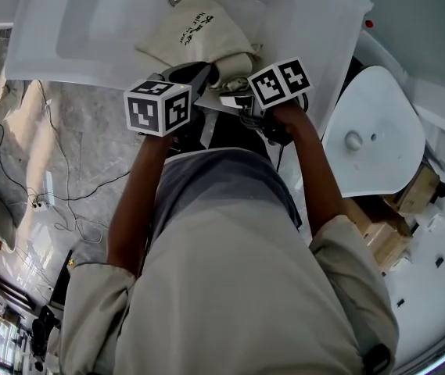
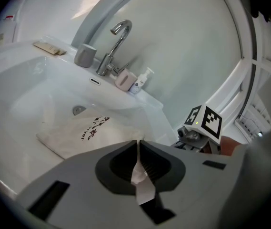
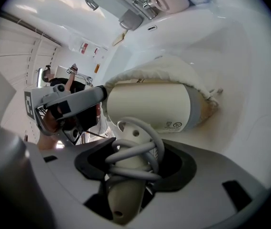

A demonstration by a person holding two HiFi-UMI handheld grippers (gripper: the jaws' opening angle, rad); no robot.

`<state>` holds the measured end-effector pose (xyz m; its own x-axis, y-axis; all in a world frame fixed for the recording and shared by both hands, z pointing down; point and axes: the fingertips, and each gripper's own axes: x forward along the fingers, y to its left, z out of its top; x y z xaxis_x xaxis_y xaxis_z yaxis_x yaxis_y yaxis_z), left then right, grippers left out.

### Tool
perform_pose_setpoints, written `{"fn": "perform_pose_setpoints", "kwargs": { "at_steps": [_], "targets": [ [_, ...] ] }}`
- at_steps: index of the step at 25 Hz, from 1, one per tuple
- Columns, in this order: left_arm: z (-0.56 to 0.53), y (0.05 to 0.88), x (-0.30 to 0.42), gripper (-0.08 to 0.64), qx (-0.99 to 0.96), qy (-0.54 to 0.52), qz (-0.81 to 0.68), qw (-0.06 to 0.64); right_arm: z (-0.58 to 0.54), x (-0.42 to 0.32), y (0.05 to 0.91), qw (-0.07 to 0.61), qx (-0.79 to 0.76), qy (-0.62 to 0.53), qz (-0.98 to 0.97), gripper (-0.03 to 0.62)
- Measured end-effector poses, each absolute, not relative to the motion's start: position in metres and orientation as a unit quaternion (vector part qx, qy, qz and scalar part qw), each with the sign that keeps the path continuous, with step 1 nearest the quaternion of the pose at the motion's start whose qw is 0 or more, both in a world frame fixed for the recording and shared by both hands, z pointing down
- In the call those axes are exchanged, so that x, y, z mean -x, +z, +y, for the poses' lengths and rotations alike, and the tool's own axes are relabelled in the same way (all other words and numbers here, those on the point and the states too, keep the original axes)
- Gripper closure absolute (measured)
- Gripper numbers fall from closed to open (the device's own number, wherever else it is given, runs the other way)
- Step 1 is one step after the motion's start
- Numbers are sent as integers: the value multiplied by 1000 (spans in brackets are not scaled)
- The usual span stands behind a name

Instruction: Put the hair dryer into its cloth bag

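- While the person stood over a white sink, a cream cloth bag with dark lettering lay in the basin. Its closed end was toward the far drain and its mouth toward the near rim.
- The left gripper had its jaws almost together, pinching a thin fold of pale cloth. That fold appeared to be the edge of the bag's mouth, held up on the left side.
- The right gripper had its jaws set wide, clamped on the hair dryer's handle, which was wrapped in loops of grey cord.
- The hair dryer had a cream barrel that lay crosswise just beyond the right claw. Its nose was already tucked under the gathered rim of the bag, and its back end was bare.
- The handle pointed back toward the person, still fully outside the bag.
- Both claws sat close together at the near rim, left beside right, with the bag's length running away to the far left.
- Judging by this, the barrel's long axis pointed into the mouth. The next push would probably run that way while the left claw kept the edge lifted.
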<state>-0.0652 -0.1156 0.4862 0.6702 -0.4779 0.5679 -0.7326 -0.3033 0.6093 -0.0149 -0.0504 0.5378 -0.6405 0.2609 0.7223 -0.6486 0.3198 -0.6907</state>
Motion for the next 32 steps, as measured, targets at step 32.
{"fn": "perform_pose_setpoints", "kwargs": {
  "at_steps": [32],
  "targets": [
    [-113,483,71,535,-787,126,-385,466,-93,27,562,437,-133,543,-705,344]
  ]
}}
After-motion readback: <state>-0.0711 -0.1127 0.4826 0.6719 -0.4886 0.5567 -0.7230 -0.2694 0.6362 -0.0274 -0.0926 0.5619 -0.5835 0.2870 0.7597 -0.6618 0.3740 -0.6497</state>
